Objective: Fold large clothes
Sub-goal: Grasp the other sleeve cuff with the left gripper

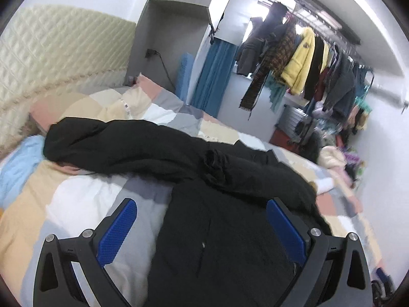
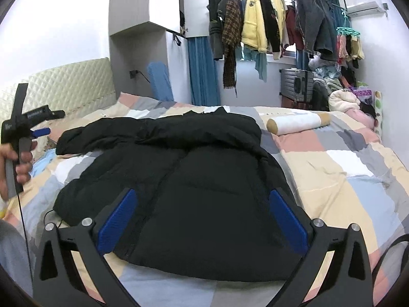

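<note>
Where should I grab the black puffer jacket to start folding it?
Take the black puffer jacket by its sleeve, which sticks out flat toward the headboard. Probably bring the open left claw in from that side; the edge lies free on the quilt.

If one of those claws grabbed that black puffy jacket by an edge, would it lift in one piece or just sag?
Probably sag: the black jacket lies soft and rumpled on the quilt, its sleeve drooping sideways. Its puffed panels suggest it is light for its bulk. The fabric may be slippery.
</note>
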Available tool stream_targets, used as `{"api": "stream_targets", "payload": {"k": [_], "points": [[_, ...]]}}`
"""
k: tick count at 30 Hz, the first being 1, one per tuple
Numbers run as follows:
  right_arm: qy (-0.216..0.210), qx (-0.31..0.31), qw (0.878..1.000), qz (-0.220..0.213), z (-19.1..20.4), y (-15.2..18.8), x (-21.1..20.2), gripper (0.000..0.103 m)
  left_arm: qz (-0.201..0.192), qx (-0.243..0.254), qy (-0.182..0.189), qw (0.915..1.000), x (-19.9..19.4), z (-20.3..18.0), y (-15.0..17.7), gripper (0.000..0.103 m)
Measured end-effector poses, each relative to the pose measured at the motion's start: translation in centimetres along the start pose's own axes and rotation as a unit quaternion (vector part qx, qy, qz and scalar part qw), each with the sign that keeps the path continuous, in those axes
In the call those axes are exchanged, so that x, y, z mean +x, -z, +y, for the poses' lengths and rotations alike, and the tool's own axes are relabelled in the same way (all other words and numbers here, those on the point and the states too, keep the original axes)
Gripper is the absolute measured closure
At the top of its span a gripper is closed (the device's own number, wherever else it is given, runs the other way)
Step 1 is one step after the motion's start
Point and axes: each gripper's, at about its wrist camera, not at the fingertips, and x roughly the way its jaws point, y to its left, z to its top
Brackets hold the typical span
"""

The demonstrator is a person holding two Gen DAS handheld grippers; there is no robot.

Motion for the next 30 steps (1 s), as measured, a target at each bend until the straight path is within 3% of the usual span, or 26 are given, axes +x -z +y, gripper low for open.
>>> {"api": "stream_targets", "payload": {"k": [3,9,16,19,23,26,30], "points": [[0.011,0.003,1.0,-0.001,0.0,0.0,0.6,0.0,0.009,-0.021,0.002,0.9997,2.1,4.8,-1.9,0.001],[0.029,0.006,0.999,0.014,0.7,-0.2,2.9,0.0,0.016,-0.116,-0.004,0.9931,6.0,16.4,-3.8,0.001],[0.03,0.01,0.999,0.035,3.0,-0.7,5.9,0.0,0.019,-0.206,-0.027,0.978,11.1,29.7,-5.5,0.001],[0.029,0.03,0.998,0.056,3.4,-0.7,7.8,0.0,0.035,-0.259,-0.006,0.9653,14.4,34.7,-5.4,0.001],[0.033,0.046,0.995,0.086,3.8,-0.7,10.4,0.0,0.041,-0.29,-0.005,0.9562,17.4,38.1,-4.7,0.001],[0.042,0.049,0.993,0.095,4.1,-0.8,11.9,0.0,0.042,-0.326,0.006,0.9445,19.6,40.6,-3.8,0.001],[0.044,0.065,0.992,0.101,4.1,-0.9,13.1,0.0,0.009,-0.33,0.011,0.9437,20.5,42.1,-3.9,0.001]]}}
